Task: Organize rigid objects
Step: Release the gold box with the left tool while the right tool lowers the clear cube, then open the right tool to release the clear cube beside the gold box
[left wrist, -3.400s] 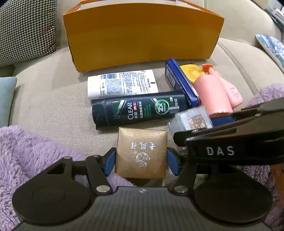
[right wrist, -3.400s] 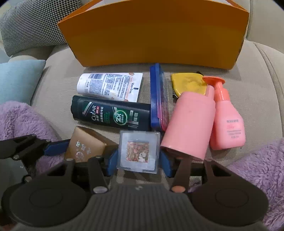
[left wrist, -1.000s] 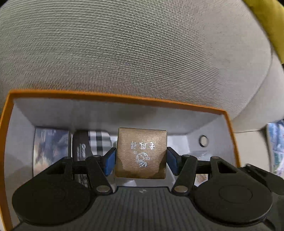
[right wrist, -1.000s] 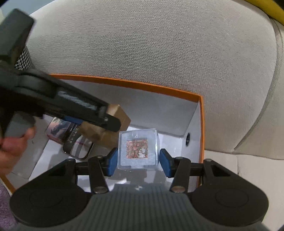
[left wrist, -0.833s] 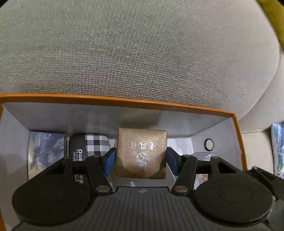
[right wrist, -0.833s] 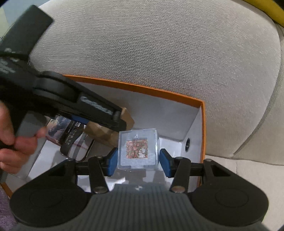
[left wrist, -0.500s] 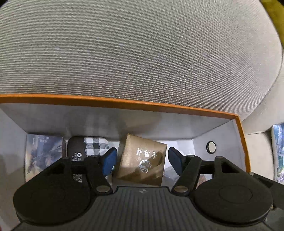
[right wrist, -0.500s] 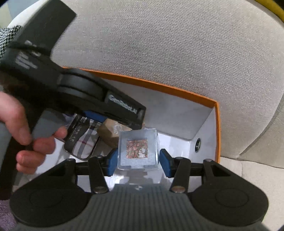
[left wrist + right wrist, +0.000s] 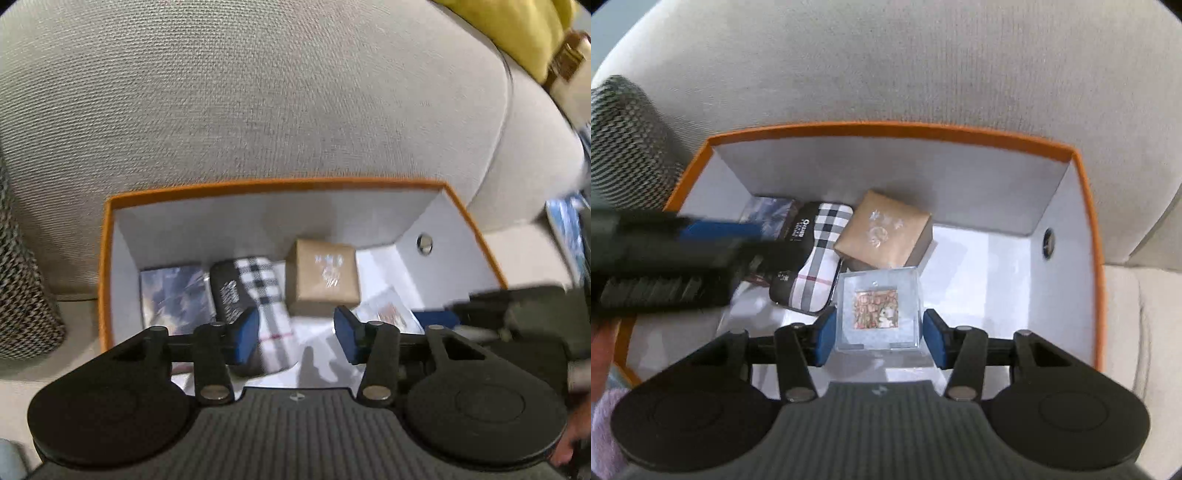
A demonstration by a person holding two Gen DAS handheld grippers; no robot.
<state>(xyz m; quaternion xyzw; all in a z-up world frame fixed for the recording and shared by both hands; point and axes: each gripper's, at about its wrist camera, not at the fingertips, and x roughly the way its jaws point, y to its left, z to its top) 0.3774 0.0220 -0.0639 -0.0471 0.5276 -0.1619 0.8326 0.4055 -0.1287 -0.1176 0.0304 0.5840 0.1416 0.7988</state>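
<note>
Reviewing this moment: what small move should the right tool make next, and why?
Probably open and pull back. The right tool grips the clear box low inside the orange box, beside the brown box already dropped there. The left tool is open, empty.

Beige sofa is carrying an orange box against the backrest; houndstooth cushion is sitting on the seat just left of the box.
</note>
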